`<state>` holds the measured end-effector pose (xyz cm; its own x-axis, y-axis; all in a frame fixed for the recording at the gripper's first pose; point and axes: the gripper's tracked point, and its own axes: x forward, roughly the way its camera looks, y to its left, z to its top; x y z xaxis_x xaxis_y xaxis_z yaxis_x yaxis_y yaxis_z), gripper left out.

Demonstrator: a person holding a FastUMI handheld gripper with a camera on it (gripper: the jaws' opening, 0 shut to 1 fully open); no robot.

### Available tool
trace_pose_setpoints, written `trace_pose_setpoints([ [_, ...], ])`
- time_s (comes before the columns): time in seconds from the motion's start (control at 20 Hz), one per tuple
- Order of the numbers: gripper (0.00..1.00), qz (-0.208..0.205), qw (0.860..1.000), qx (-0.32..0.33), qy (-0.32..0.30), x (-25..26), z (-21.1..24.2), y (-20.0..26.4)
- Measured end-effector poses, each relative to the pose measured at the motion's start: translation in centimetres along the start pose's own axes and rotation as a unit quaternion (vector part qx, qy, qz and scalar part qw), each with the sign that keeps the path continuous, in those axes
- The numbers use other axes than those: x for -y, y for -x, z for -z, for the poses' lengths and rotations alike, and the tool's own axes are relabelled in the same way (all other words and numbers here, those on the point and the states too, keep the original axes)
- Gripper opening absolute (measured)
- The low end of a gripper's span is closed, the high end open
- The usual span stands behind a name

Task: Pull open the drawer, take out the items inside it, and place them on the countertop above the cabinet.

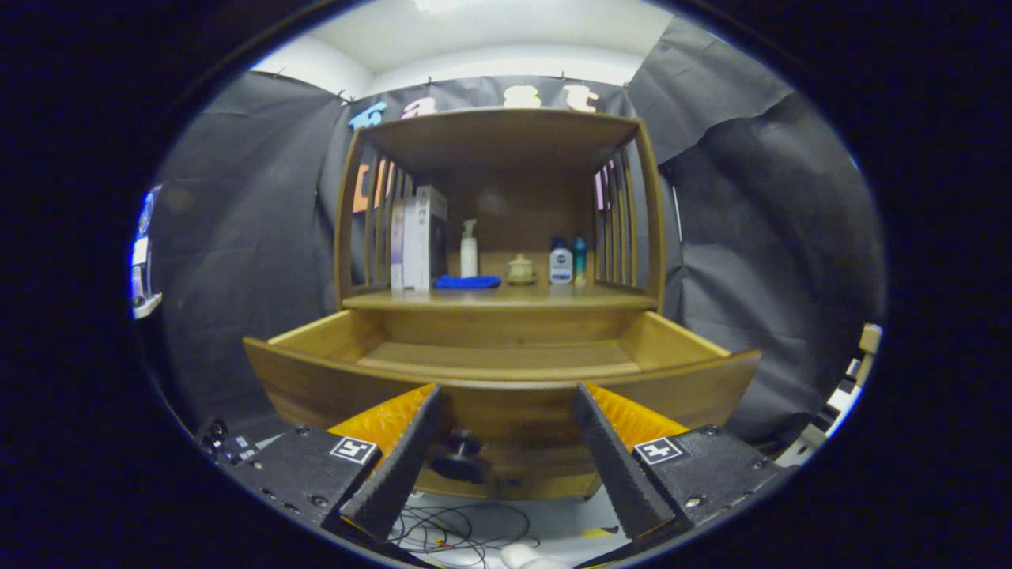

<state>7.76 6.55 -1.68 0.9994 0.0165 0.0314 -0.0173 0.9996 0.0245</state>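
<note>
In the gripper view we see the drawer [506, 371] pulled out of the cabinet [498, 205], its inside bare wood. Our gripper [506, 403] hangs with fingers spread wide, holding nothing, the knob [461, 457] between them. Boxes [419, 237], cloth [468, 281] and bottles [560, 264] stand on the countertop [506, 300].

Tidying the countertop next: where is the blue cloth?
In the gripper view, the blue cloth lies on the countertop, beyond the open fingers, between the boxes and the white spray bottle.
</note>
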Motion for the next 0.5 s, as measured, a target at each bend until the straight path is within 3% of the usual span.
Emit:
trace_pose_setpoints([
  [0.3, 1.00, 0.006, 0.999, 0.042, -0.026, 1.6, -12.3, -2.4],
  [0.5, 1.00, -0.017, 0.999, 0.011, -0.026, -0.3, -15.9, -5.6],
])
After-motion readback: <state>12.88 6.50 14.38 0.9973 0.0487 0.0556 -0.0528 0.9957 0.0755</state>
